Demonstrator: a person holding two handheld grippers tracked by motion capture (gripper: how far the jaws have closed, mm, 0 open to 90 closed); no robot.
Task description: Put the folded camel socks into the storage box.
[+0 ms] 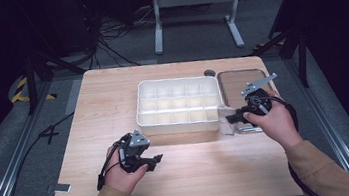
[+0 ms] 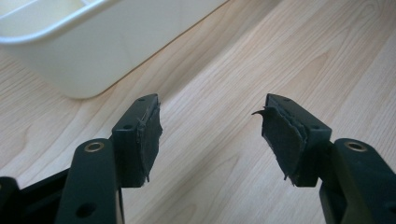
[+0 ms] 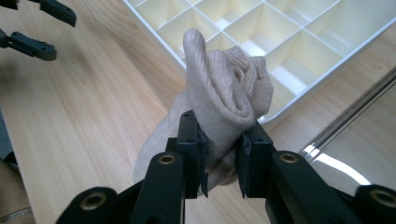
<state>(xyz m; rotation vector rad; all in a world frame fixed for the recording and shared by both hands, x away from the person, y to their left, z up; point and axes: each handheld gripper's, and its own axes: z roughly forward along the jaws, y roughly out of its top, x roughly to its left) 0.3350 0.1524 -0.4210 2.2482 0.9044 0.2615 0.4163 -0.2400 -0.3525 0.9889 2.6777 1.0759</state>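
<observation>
High view: a light wooden table [image 1: 191, 171] bears a white plastic organiser tray with a grid of compartments [image 1: 178, 103]; a flat metal-framed panel [image 1: 241, 80] lies just to its right. The left gripper [image 1: 156, 161] sits near the table's front, the right gripper [image 1: 230, 118] at the tray's front right corner.

Left gripper view: jaws stand wide apart over bare wood, empty.

Right gripper view: jaws are clamped on a rolled beige knit sock [image 3: 224, 93], held beside the tray's edge.
</observation>
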